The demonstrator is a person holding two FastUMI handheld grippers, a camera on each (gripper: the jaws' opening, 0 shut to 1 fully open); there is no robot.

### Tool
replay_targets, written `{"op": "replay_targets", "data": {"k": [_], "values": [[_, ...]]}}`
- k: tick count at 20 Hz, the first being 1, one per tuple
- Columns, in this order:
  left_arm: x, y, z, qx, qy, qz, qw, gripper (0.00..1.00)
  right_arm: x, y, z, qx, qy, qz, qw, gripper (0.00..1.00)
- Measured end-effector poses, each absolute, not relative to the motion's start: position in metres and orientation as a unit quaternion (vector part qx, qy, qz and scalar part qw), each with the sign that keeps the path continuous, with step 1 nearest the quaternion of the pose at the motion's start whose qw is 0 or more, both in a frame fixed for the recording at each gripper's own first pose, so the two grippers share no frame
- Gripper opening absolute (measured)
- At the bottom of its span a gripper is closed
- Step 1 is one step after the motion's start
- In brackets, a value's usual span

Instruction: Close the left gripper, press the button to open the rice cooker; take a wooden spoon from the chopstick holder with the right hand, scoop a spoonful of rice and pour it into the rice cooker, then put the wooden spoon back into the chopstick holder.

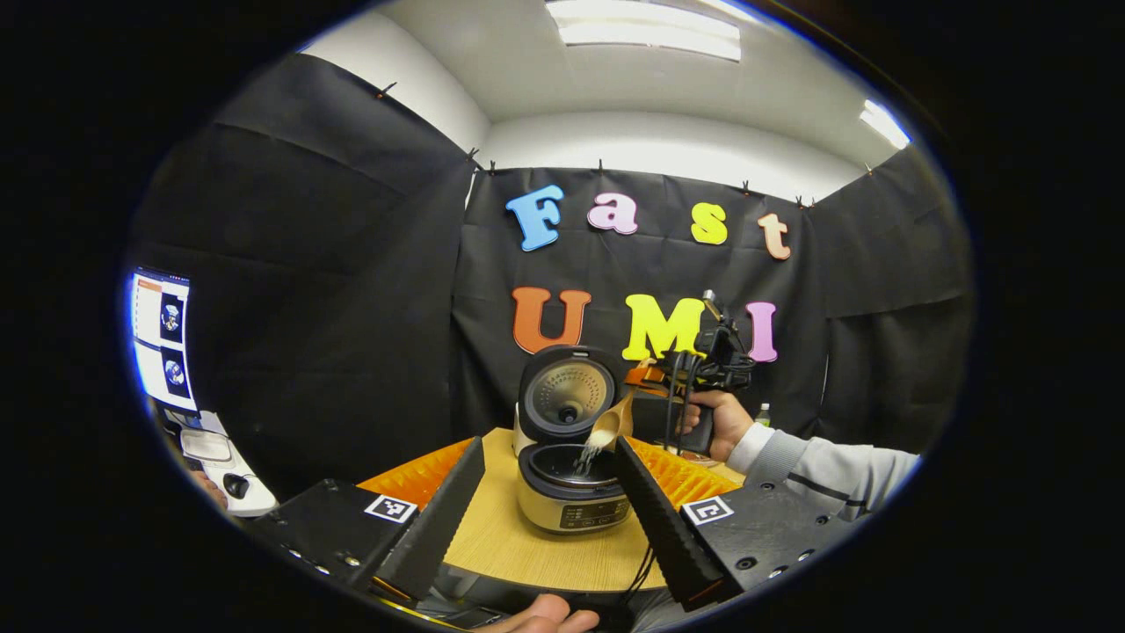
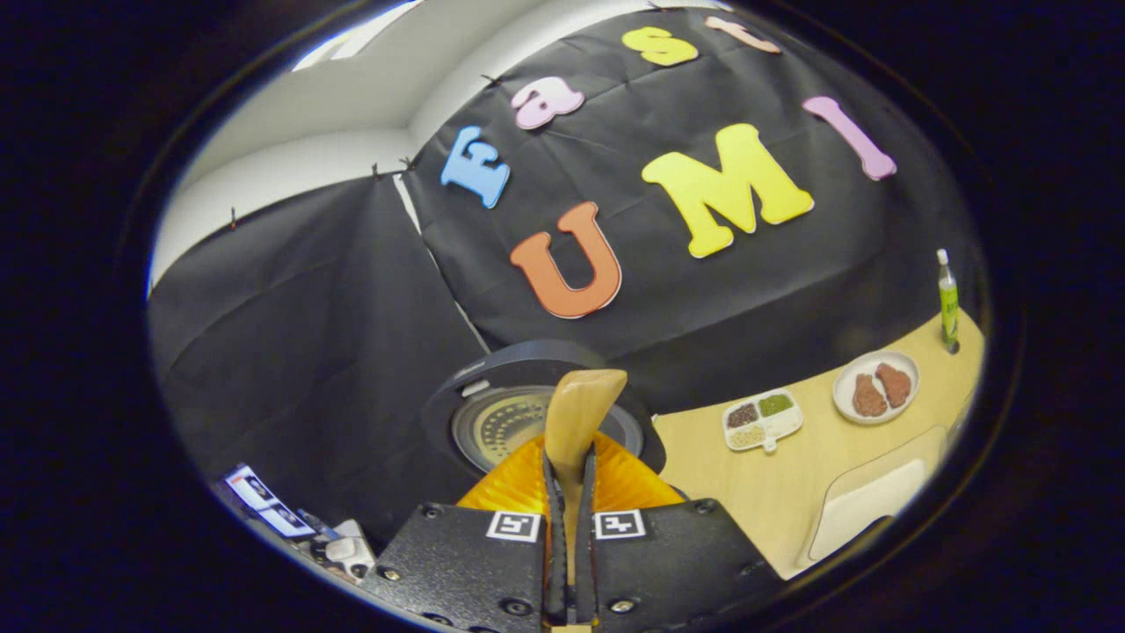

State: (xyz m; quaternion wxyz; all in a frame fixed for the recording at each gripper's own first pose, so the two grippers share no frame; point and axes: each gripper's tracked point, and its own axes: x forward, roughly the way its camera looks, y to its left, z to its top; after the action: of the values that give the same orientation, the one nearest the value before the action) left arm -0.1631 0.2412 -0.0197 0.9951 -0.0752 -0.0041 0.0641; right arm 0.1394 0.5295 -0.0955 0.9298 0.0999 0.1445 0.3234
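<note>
- Lid of rice cooker [image 1: 571,470] up, inner pot exposed; button step judged done.
- Wooden spoon [image 1: 613,424] tipped over the pot from 1 o'clock, rice [image 1: 586,457] streaming off the bowl into the cooker. Pour step in progress.
- Right gripper [image 2: 569,492] clenched on the spoon handle, both fingers pressing it; held by a hand [image 1: 716,422] in a grey sleeve at 2 o'clock of the cooker in the left gripper view.
- In the right gripper view, spoon shows from behind at 12 o'clock of the fingers, open cooker lid [image 2: 510,413] just beyond it.
- Left gripper [image 1: 549,501] released, fingers splayed wide at 7 and 5 o'clock of the cooker, holding nothing, well back from the pot.
- Cooker sits on a wooden table [image 1: 501,536], orange mat [image 1: 422,470] behind it.
- Side items at 3 o'clock in the right gripper view, not in play: divided dish of grains [image 2: 761,418], plate of brown food [image 2: 875,387], green bottle [image 2: 947,303].
- Chopstick holder: cannot locate with confidence; dark object just behind the spoon in the left gripper view may be it.
- Left, by judgement: finish emptying the spoon, level it, return it to the holder, release.
- Rough progress: past the halfway mark, one placement step remaining.
</note>
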Motion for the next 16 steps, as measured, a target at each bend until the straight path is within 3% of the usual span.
{"op": "replay_targets", "data": {"k": [5, 11, 16], "values": [[-0.166, 0.239, -0.023, -0.069, -0.004, 0.06, 0.996, 0.94, 0.125, 0.549, -0.111, -0.035, 0.096, 0.317, 0.943, 0.09], [-0.163, 0.243, -0.026, -0.072, 0.001, 0.062, 0.995, 0.94, 0.106, 0.569, -0.123, -0.146, 0.048, 0.327, 0.932, 0.09], [-0.162, 0.246, -0.031, -0.072, 0.008, 0.071, 0.995, 0.94, 0.111, 0.558, -0.133, -0.172, 0.046, 0.296, 0.938, 0.09]]}}
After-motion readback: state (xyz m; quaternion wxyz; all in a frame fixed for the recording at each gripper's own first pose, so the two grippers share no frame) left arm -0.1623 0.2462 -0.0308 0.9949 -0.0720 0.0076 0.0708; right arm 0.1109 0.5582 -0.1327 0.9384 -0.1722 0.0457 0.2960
